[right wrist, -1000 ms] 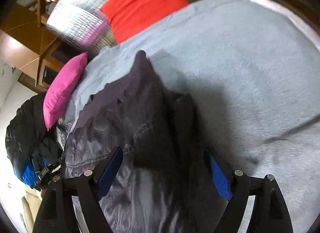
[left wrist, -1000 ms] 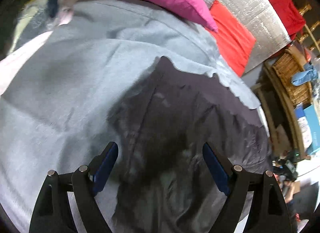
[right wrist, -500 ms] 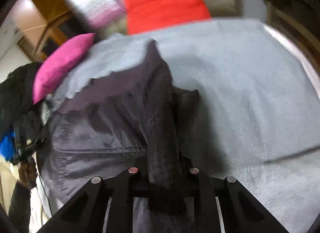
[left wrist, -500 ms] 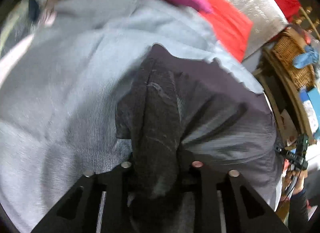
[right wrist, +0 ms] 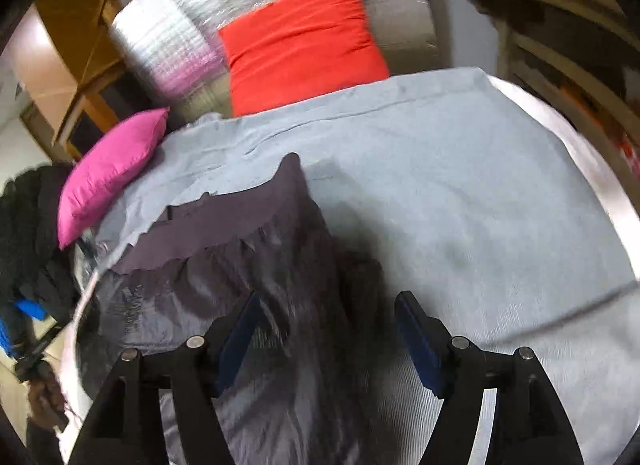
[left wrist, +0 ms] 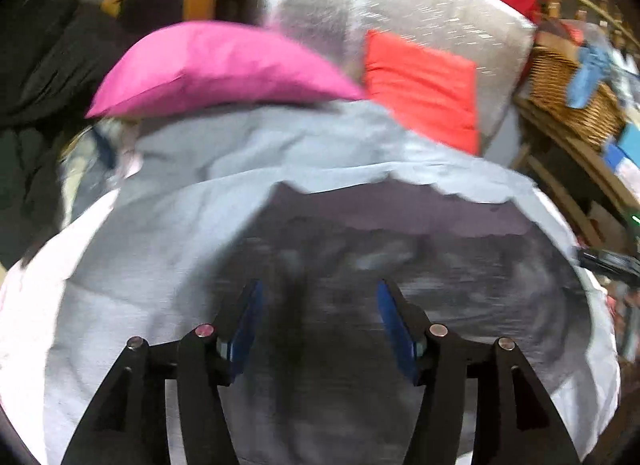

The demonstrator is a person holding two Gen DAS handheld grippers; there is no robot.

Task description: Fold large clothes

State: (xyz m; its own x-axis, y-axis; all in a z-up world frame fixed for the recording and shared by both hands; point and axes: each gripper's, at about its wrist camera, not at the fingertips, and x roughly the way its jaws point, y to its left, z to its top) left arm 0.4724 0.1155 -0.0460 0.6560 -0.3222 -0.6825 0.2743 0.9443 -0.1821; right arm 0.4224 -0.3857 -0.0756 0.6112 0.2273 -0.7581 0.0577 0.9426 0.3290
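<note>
A large dark grey garment [left wrist: 400,265] lies spread on a light grey bed sheet [left wrist: 152,249]. It also shows in the right wrist view [right wrist: 224,265], with a purple-grey band along its far edge [right wrist: 208,225]. My left gripper [left wrist: 318,305] is open above the garment's near part, blue pads apart, nothing between them. My right gripper [right wrist: 326,317] is open over the garment's right edge, where a dark fold [right wrist: 352,285] lies. Neither gripper holds the cloth.
A pink pillow [left wrist: 216,65] and a red pillow [left wrist: 420,89] lean at the bed's far end against a silver quilted headboard [left wrist: 420,5]. A wicker basket [left wrist: 568,85] stands on shelving at the right. Dark clothes [right wrist: 28,225] are heaped beside the bed.
Both grippers were shut on the garment half a second ago; now both have opened and let it go. The raised folds have dropped flat, and both cameras have pulled back and tilted up.
</note>
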